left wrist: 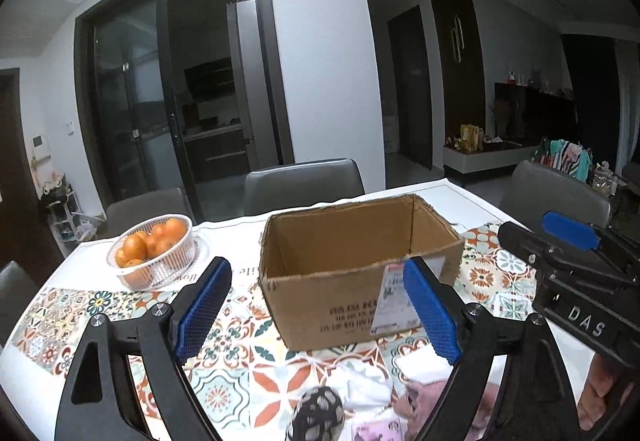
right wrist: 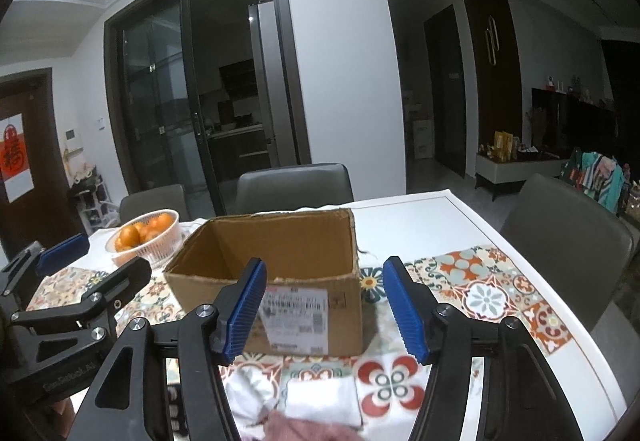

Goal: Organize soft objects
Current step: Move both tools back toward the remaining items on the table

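While claws (left wrist: 318, 311) gape, box (left wrist: 352, 273) rim near.

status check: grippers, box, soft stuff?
Left gripper, right gripper open, empty. Cardboard box empty. Soft pile on near edge. Nothing blocking.

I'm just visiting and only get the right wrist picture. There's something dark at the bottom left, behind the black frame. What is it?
Observer: A dark rolled ball with pale spots. It lies on the patterned cloth, in front of the cardboard box.
Operator: Anything beside it?
Observer: A pink printed item on its right, cut off by the picture's edge.
Operator: Are the left tongs holding anything?
Observer: No. The left tongs are open, with nothing between them.
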`<action>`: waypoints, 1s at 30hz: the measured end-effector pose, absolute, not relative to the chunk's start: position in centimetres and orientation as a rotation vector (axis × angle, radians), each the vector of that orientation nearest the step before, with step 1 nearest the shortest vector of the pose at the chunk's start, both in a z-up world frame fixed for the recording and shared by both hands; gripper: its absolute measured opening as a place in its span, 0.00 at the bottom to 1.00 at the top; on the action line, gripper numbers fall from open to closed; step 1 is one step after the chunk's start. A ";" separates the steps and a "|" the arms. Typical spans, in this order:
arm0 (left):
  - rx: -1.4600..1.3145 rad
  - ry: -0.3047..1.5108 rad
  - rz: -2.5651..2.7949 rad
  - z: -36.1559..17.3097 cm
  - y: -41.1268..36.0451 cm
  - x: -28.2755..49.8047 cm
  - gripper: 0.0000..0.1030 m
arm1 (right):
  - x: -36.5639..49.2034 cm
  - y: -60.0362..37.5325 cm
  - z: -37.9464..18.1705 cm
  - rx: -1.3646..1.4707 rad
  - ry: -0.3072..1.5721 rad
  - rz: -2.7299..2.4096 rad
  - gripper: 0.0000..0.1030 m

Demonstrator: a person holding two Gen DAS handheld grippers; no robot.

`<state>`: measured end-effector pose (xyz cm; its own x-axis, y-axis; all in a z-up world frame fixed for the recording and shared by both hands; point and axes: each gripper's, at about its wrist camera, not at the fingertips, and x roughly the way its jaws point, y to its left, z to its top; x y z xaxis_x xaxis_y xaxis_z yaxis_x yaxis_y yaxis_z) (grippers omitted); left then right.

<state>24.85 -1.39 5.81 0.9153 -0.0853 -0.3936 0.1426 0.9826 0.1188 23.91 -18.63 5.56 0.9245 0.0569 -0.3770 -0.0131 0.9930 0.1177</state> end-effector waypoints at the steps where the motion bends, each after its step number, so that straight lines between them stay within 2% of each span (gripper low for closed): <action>1: 0.148 0.398 -0.117 5.7 -1.4 24.3 0.86 | 23.5 -18.7 5.5 0.115 0.389 0.035 0.61; 11: 0.166 0.395 -0.083 4.7 -1.2 19.6 0.87 | 19.6 -19.1 4.3 0.115 0.402 0.054 0.61; 20: 0.163 0.462 -0.091 2.3 -1.7 17.1 0.87 | 17.3 -19.4 2.3 0.113 0.449 0.076 0.61; 24: 0.165 0.496 -0.094 0.9 -2.0 16.4 0.87 | 16.4 -19.4 0.9 0.101 0.481 0.079 0.67; 30: 0.166 0.553 -0.106 -1.1 -2.2 15.9 0.87 | 15.9 -19.7 -1.2 0.105 0.544 0.092 0.67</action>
<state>15.91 -2.19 -1.11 0.8460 -0.0557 -0.5303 0.1447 0.9812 0.1277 15.93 -19.71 -1.23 0.8518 0.1152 -0.5110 -0.0598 0.9905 0.1237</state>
